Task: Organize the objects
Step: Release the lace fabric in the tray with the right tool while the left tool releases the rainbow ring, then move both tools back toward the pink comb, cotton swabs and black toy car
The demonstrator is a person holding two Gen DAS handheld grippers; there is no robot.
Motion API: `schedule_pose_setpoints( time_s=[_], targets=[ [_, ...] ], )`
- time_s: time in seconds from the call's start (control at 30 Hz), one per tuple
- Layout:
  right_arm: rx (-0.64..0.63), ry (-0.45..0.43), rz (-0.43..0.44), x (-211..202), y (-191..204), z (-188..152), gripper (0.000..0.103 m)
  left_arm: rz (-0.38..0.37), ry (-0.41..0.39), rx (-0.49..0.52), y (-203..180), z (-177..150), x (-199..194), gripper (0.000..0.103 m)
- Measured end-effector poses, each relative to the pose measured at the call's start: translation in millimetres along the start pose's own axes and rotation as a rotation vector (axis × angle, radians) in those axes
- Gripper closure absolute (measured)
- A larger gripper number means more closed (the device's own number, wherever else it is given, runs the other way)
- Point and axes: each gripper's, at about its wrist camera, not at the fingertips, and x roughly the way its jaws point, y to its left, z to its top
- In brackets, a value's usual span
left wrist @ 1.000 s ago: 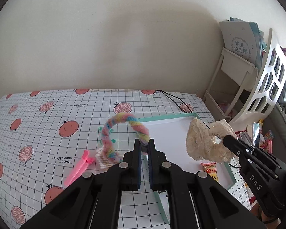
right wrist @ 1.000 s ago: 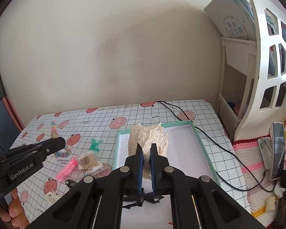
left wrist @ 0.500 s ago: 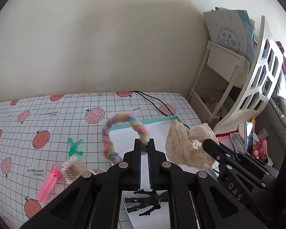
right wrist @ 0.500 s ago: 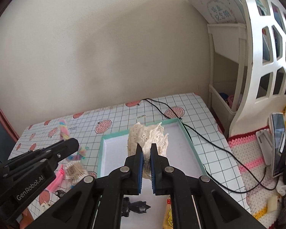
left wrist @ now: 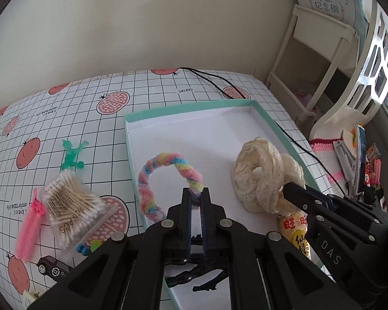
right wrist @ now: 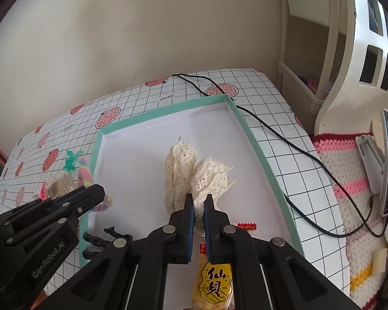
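My left gripper is shut on a pastel rainbow fuzzy headband, which arches over the left side of the teal-rimmed white tray. My right gripper is shut on a cream lace scrunchie held low over the tray's middle. The scrunchie and the right gripper's fingers show at right in the left wrist view. Inside the tray near its front lie a yellow snack packet and a black hair clip.
On the pomegranate-print cloth left of the tray lie a cotton swab pack, a pink clip, a green figure and a toy car. A black cable runs past the tray's right side. A white shelf stands at right.
Both grippers have moved forward and down over the tray, carrying the headband and the scrunchie lower toward its white floor. Both stay shut.
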Motion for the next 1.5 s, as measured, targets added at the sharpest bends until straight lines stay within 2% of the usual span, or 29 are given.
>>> schedule_pose_setpoints(
  time_s=[0.2, 0.5, 0.6, 0.63, 0.7, 0.83, 0.97, 1.0, 1.2, 1.33, 1.47, 1.5],
  targets=[
    [-0.003, 0.038, 0.003, 8, 3, -2, 0.094, -0.008, 0.057, -0.012, 4, -6, 10, 0.097],
    [0.012, 0.076, 0.017, 12, 3, -4, 0.092, -0.02, 0.096, -0.02, 0, -4, 8, 0.096],
    [0.016, 0.083, 0.019, 11, 3, -4, 0.092, -0.044, 0.107, -0.038, 1, -3, 6, 0.091],
    [0.017, 0.083, 0.018, 11, 3, -5, 0.089, -0.042, 0.107, -0.042, 1, -3, 4, 0.085],
    [0.022, 0.084, 0.017, 9, 3, -4, 0.083, -0.039, 0.106, -0.052, 2, -2, 1, 0.08],
    [0.022, 0.074, 0.009, 4, 4, -5, 0.064, -0.05, 0.097, -0.076, 5, 0, -9, 0.079],
    [0.025, 0.065, 0.017, -1, 8, -4, 0.062, -0.048, 0.08, -0.092, 7, 1, -20, 0.077],
    [0.025, 0.063, 0.019, -2, 10, -5, 0.061, -0.041, 0.076, -0.095, 8, 1, -23, 0.072],
    [0.027, 0.054, 0.016, -6, 13, -8, 0.04, 0.056, 0.071, -0.175, 30, -3, -30, 0.049],
    [0.033, 0.056, 0.008, -7, 13, -10, 0.031, 0.139, 0.085, -0.221, 49, -8, -31, 0.044],
    [0.032, 0.061, -0.004, -5, 14, -11, 0.022, 0.184, 0.092, -0.271, 67, -13, -32, 0.04],
    [0.033, 0.062, -0.005, -5, 15, -11, 0.021, 0.197, 0.091, -0.28, 71, -15, -32, 0.036]
  ],
)
